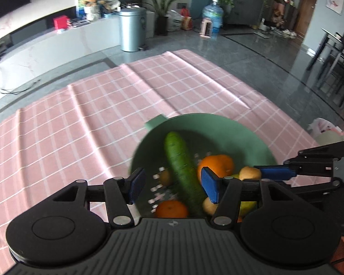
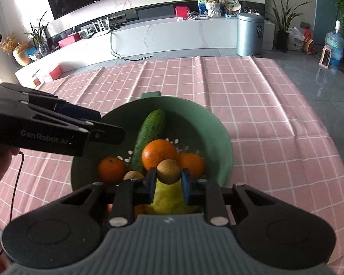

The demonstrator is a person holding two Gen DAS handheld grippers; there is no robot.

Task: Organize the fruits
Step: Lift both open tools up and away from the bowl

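Note:
A green colander bowl [image 2: 220, 133] sits on the pink checked tablecloth [image 2: 252, 96]. It holds a cucumber [image 2: 150, 130], three oranges [image 2: 159, 153], a second small brown round fruit [image 2: 131, 174] and a yellow-green fruit [image 2: 169, 199]. My right gripper [image 2: 168, 175] is shut on a small brown round fruit [image 2: 169, 170] just above the bowl. My left gripper [image 1: 172, 183] is open and empty over the bowl's near left rim [image 1: 135, 158], with the cucumber [image 1: 183, 171] between its fingers. The right gripper [image 1: 252, 173] and its fruit also show in the left wrist view.
The tablecloth [image 1: 80, 126] spreads far and left of the bowl. Beyond the table edge are a grey floor, a metal bin [image 1: 131, 29], a white TV bench [image 2: 172, 34] and a water bottle [image 1: 212, 16]. Dark chairs [image 1: 337, 57] stand at far right.

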